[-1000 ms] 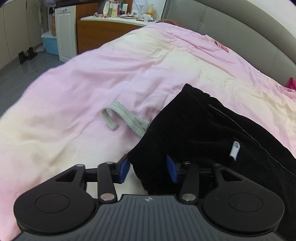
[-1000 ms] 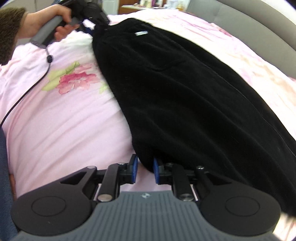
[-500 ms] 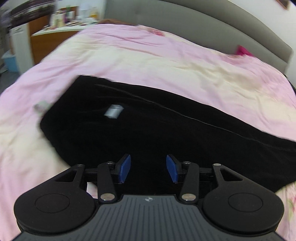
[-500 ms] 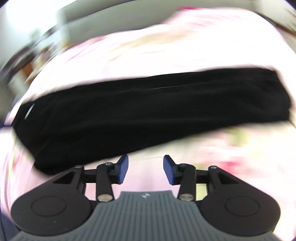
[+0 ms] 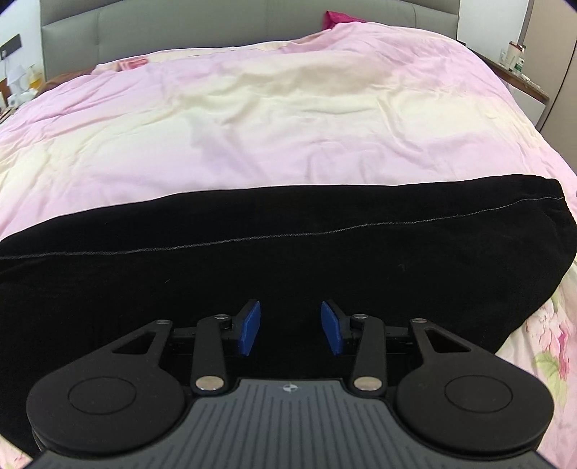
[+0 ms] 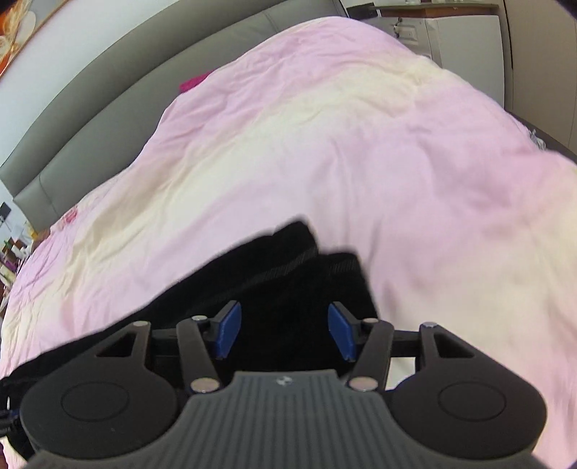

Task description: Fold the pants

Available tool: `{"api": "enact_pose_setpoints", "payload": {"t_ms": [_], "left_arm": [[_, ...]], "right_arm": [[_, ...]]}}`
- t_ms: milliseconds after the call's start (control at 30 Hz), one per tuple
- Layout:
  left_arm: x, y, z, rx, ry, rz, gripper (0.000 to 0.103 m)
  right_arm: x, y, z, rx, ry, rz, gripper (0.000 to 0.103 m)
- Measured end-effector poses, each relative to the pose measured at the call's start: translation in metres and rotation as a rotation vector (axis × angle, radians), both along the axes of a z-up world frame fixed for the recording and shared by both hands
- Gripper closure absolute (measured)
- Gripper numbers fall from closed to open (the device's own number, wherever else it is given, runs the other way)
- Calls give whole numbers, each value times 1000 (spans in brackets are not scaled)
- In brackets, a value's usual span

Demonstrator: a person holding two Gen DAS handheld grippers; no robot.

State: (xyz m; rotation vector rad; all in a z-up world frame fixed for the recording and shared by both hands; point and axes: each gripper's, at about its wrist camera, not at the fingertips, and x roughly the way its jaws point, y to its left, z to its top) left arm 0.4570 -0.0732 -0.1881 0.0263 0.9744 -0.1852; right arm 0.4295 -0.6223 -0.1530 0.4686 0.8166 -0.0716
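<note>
Black pants (image 5: 288, 252) lie folded lengthwise across a pink and cream duvet (image 5: 288, 119), a grey seam running along them. My left gripper (image 5: 290, 330) hovers over the middle of the pants, its blue pads apart and closing slightly, with nothing pressed between them. In the right wrist view the cuff end of the pants (image 6: 295, 259) lies just ahead of my right gripper (image 6: 283, 332). Its jaws are opening over the black cloth, and the pads do not press on it.
A grey padded headboard (image 5: 180, 32) stands at the far side of the bed. A magenta cloth (image 5: 335, 18) lies near the headboard. A bedside cabinet (image 5: 523, 83) with small bottles stands at the right; white furniture (image 6: 465, 43) shows behind the bed in the right wrist view.
Both grippers let go of the pants and swept along the bed. The left one went from the waist to the middle, the right one to the cuff end, its jaws now wider.
</note>
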Motion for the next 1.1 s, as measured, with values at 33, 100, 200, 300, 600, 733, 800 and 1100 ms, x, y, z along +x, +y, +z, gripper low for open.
{"api": "enact_pose_setpoints", "payload": {"t_ms": [33,100,200,300,600,733,800,1100], "left_arm": [[6,-5,-2,-1,3,-3,55],[17,-12,-5,-6,7,6,55],[28,-16,-9,-24,24,27,55],[38,-18,-14,-21,37,39,55],[49,-26,-21,-17,35,35,55],[51,-31,-17,-22,5,17,55],[52,-34,-18,-25,8,15,55],[52,-46,-13,-4,-12,-34,55]], "right_arm": [[14,-9,-2,6,1,-3,53],[39,-26,-14,53,4,6,56],[66,-37,-36,71,32,39,56],[82,-47,-68,156,60,48,55],[77,-47,-76,204,15,59,89],[66,-30,-29,53,-33,49,93],[65,-25,-21,-23,-37,20,94],[77,-36,-66,52,129,-67,63]]}}
